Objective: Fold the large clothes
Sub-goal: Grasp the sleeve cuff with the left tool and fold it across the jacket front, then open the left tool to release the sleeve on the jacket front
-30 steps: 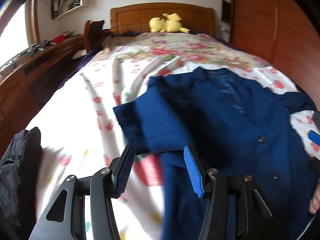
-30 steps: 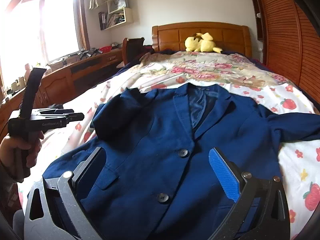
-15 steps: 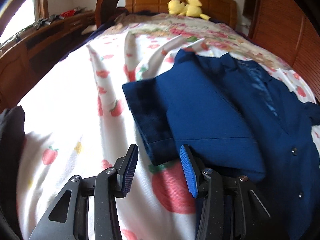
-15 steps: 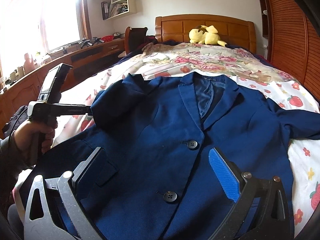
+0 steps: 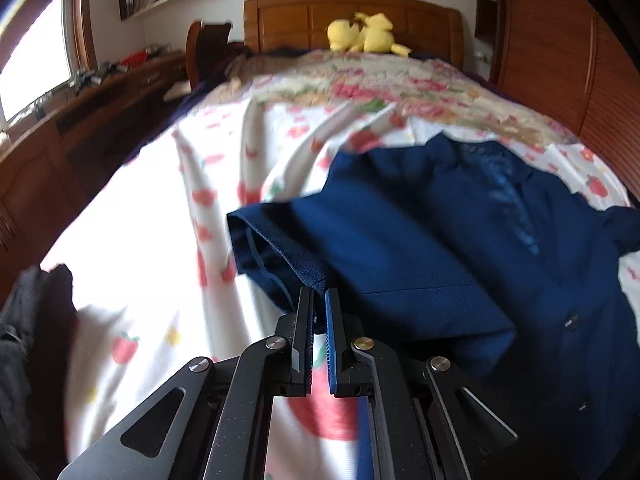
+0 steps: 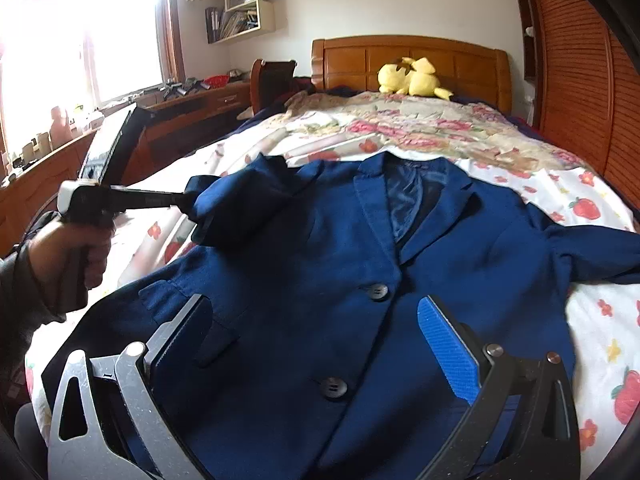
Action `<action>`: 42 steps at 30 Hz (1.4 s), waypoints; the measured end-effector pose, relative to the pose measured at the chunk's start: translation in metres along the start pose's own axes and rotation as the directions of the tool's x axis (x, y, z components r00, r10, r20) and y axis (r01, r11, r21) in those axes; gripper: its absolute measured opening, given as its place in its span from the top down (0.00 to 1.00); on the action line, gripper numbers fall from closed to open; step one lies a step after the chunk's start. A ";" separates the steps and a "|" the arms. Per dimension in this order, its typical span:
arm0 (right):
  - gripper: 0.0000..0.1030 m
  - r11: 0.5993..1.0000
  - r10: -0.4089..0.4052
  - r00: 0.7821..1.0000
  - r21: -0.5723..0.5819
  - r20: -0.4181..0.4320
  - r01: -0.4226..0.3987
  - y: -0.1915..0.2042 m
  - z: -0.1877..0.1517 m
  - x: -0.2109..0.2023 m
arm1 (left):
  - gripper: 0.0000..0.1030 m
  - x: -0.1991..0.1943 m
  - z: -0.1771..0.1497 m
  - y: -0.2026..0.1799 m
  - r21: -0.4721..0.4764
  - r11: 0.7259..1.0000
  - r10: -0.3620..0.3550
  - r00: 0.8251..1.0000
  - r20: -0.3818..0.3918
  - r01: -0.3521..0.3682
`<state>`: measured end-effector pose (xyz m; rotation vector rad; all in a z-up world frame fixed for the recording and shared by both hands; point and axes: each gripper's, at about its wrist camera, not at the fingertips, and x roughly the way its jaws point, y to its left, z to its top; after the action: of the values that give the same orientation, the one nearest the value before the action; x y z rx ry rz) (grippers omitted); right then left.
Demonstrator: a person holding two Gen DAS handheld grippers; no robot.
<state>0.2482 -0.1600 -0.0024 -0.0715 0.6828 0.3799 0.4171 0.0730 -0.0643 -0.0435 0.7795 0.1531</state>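
A navy blue blazer (image 6: pixel 328 264) lies front-up on the bed, buttons closed, collar toward the headboard. Its left sleeve (image 5: pixel 360 264) is folded across the chest, cuff pointing left. My left gripper (image 5: pixel 319 298) is shut on the cuff edge of that sleeve; it also shows in the right wrist view (image 6: pixel 188 200), holding the sleeve slightly lifted. My right gripper (image 6: pixel 316 332) is open and empty, hovering over the blazer's lower front near the buttons. The right sleeve (image 6: pixel 592 248) stretches out to the right.
The bed has a white sheet with strawberry print (image 5: pixel 152 248) and a floral quilt (image 6: pixel 420 124) farther back. A yellow plush toy (image 6: pixel 412 76) sits by the wooden headboard. A dark garment (image 5: pixel 28 320) lies at the left edge. A wooden desk (image 6: pixel 172 108) runs along the left, a wardrobe (image 6: pixel 580 72) on the right.
My left gripper moved onto the sleeve cuff and closed on it, from open to shut. The sleeve end is now slightly raised. My right gripper stayed open over the blazer front.
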 end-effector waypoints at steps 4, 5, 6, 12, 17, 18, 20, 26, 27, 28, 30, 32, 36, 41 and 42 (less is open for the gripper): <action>0.00 1.000 -0.025 0.999 0.011 0.021 0.024 -0.016 -0.002 -0.018 | 0.95 -0.032 0.019 -0.030 0.043 0.999 -0.003 0.998 0.066 0.000; 0.00 0.999 -0.033 0.999 0.013 0.026 0.033 -0.021 -0.003 -0.023 | 0.95 -0.041 0.023 -0.039 0.054 0.999 -0.013 0.996 0.085 0.008; 0.00 0.999 -0.044 0.999 0.016 0.030 0.044 -0.027 -0.004 -0.028 | 0.95 -0.050 0.027 -0.050 0.066 0.998 -0.025 0.994 0.102 0.018; 0.00 0.992 -0.122 0.991 0.046 0.048 0.119 -0.064 -0.009 -0.057 | 0.96 -0.094 0.036 -0.113 0.152 0.985 -0.101 0.981 0.165 0.076; 0.00 0.984 -0.157 0.985 0.093 0.076 0.149 -0.093 -0.008 -0.081 | 0.96 -0.130 0.031 -0.161 0.237 0.962 -0.180 0.966 0.187 0.133; 0.00 0.982 -0.166 0.982 0.103 0.088 0.156 -0.100 -0.007 -0.088 | 0.96 -0.137 0.029 -0.166 0.251 0.957 -0.196 0.962 0.191 0.145; 0.00 0.979 -0.181 0.978 0.119 0.102 0.169 -0.109 -0.006 -0.098 | 0.96 -0.155 0.024 -0.179 0.282 0.944 -0.234 0.952 0.199 0.173; 0.00 0.970 -0.211 0.970 0.150 0.124 0.191 -0.128 -0.010 -0.120 | 0.96 -0.186 0.003 -0.182 0.334 0.911 -0.316 0.929 0.194 0.241; 0.00 0.969 -0.215 0.969 0.152 0.125 0.196 -0.129 -0.011 -0.123 | 0.96 -0.187 -0.001 -0.178 0.338 0.910 -0.315 0.930 0.190 0.240; 0.00 0.968 -0.220 0.968 0.150 0.125 0.200 -0.130 -0.012 -0.125 | 0.96 -0.187 -0.006 -0.175 0.341 0.910 -0.311 0.932 0.185 0.236; 0.00 0.967 -0.232 0.965 0.140 0.123 0.215 -0.130 -0.015 -0.128 | 0.96 -0.184 -0.017 -0.168 0.334 0.907 -0.322 0.933 0.160 0.256; 0.00 0.965 -0.244 0.963 0.128 0.118 0.229 -0.128 -0.018 -0.129 | 0.93 -0.180 -0.027 -0.161 0.326 0.906 -0.328 0.936 0.131 0.272; 0.00 0.964 -0.253 0.962 0.117 0.105 0.240 -0.127 -0.021 -0.126 | 0.90 -0.177 -0.051 -0.143 0.312 0.907 -0.327 0.940 0.101 0.282; 0.00 0.967 -0.241 0.966 0.110 0.093 0.231 -0.121 -0.021 -0.120 | 0.65 -0.178 -0.081 -0.116 0.291 0.911 -0.325 0.943 0.072 0.292; 0.00 0.969 -0.232 0.968 0.109 0.092 0.222 -0.119 -0.021 -0.118 | 0.63 -0.179 -0.087 -0.110 0.284 0.915 -0.319 0.945 0.072 0.287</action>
<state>0.1951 -0.3123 0.0489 -0.0363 0.5821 0.1279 0.2477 -0.0653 -0.0020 0.1024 0.6613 -0.2466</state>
